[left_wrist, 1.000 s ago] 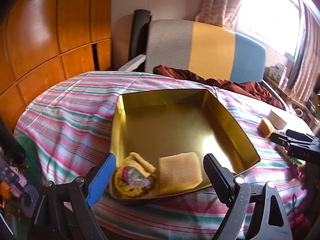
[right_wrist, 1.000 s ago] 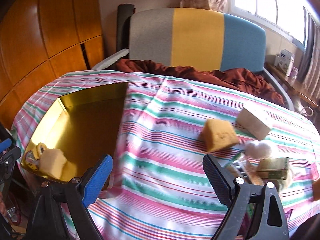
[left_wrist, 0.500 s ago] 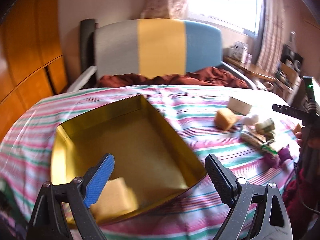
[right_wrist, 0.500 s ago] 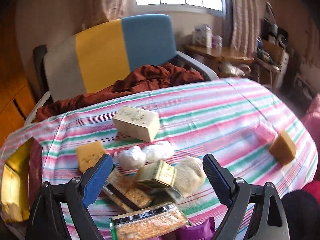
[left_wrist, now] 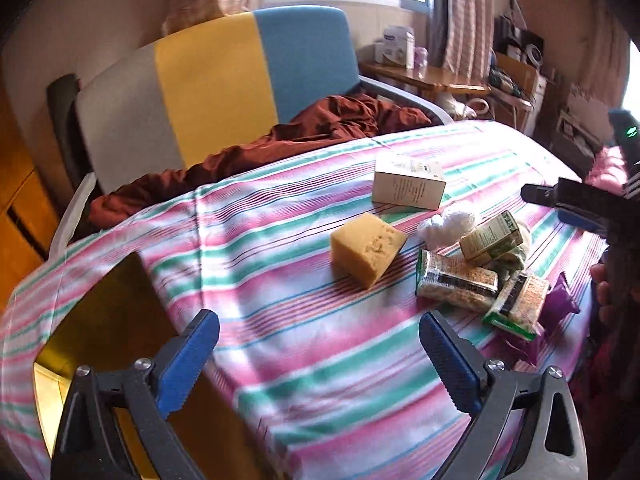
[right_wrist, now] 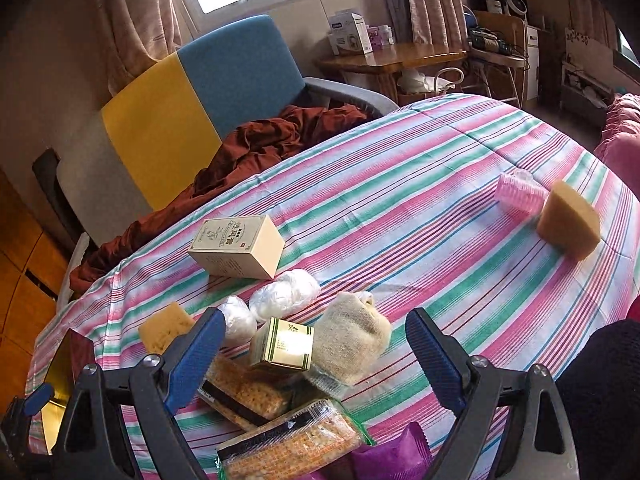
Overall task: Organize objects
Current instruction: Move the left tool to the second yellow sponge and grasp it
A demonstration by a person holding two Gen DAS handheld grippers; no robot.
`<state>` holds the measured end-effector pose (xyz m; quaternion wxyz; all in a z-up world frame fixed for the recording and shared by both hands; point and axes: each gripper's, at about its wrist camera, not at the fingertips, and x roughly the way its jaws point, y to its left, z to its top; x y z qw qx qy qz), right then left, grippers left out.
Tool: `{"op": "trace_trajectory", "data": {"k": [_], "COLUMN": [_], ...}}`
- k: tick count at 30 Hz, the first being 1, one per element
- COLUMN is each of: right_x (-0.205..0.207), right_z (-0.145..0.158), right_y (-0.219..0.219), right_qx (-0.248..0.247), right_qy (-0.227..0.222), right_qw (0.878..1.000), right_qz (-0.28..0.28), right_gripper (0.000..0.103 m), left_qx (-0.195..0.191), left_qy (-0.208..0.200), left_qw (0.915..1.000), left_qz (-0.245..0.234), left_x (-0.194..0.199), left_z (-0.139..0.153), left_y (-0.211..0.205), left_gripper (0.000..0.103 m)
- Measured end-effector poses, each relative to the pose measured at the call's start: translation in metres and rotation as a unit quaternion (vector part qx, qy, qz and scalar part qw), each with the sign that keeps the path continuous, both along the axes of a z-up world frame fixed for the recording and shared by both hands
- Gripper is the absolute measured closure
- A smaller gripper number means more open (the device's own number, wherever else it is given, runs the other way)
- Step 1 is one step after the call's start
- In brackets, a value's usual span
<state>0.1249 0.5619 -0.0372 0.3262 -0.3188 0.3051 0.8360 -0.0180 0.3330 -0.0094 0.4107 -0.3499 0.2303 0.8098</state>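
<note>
The left gripper (left_wrist: 319,354) has just been opening and stands wide and empty, angled down over the striped table (left_wrist: 304,380) near the gold tray (left_wrist: 100,320) at its left edge. The right gripper (right_wrist: 316,350), wide too, holds nothing above the small green box (right_wrist: 282,346) and cracker packs (right_wrist: 292,446); farther off lies a sponge (left_wrist: 366,250).

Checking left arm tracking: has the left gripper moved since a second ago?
Yes. The left gripper has swung right along the table: the gold tray that filled its view is now at the left edge, the yellow sponge ahead. Jaws have just been opening, nothing between them.
</note>
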Motion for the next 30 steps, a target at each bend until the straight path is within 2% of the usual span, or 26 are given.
{"op": "trace_trajectory", "data": {"k": [2,6,15,18,19,21,22,23,24,26,30], "right_x": [0.001,0.003,0.004,0.004,0.003,0.003,0.003,0.003,0.003,0.003,0.003], "right_z": [0.0,-0.003,-0.008,-0.009,-0.009,-0.01,-0.01,-0.01,-0.01,-0.011,-0.012], "right_y": [0.002,0.007,0.013,0.014,0.014,0.014,0.014,0.015,0.015,0.016,0.016], "right_qx": [-0.008,-0.024,-0.051,-0.053,-0.054,-0.055,-0.055,-0.056,-0.056,-0.058,-0.06], "right_qy": [0.006,0.017,0.033,0.031,0.03,0.029,0.029,0.028,0.027,0.026,0.025], "right_qw": [1.0,1.0,0.998,0.998,0.998,0.998,0.998,0.998,0.998,0.998,0.998], "right_qz": [-0.002,-0.004,-0.006,-0.004,-0.004,-0.004,-0.004,-0.004,-0.005,-0.005,-0.005], "right_gripper": [0.01,0.01,0.01,0.01,0.01,0.01,0.01,0.01,0.01,0.01,0.01], "left_qx": [-0.021,-0.034,-0.081,-0.093,-0.097,-0.098,-0.096,-0.093,-0.09,-0.084,-0.058], "left_qy": [0.006,0.004,-0.013,-0.002,0.005,0.001,-0.019,-0.037,-0.049,-0.042,-0.062], "left_qw": [0.9996,0.9983,0.9922,0.9899,0.9894,0.9892,0.9888,0.9883,0.9878,0.9896,0.9939], "left_qz": [-0.018,-0.048,-0.094,-0.107,-0.108,-0.109,-0.113,-0.115,-0.117,-0.109,-0.071], "left_x": [-0.005,-0.013,-0.039,-0.04,-0.041,-0.044,-0.047,-0.047,-0.046,-0.041,-0.034], "left_z": [-0.009,-0.025,-0.057,-0.064,-0.066,-0.07,-0.073,-0.075,-0.078,-0.078,-0.076], "left_y": [0.023,0.054,0.105,0.116,0.118,0.124,0.125,0.126,0.126,0.123,0.101], "left_gripper": [0.0,0.0,0.0,0.001,0.003,0.018,0.023,0.036,0.041,0.044,0.047]}}
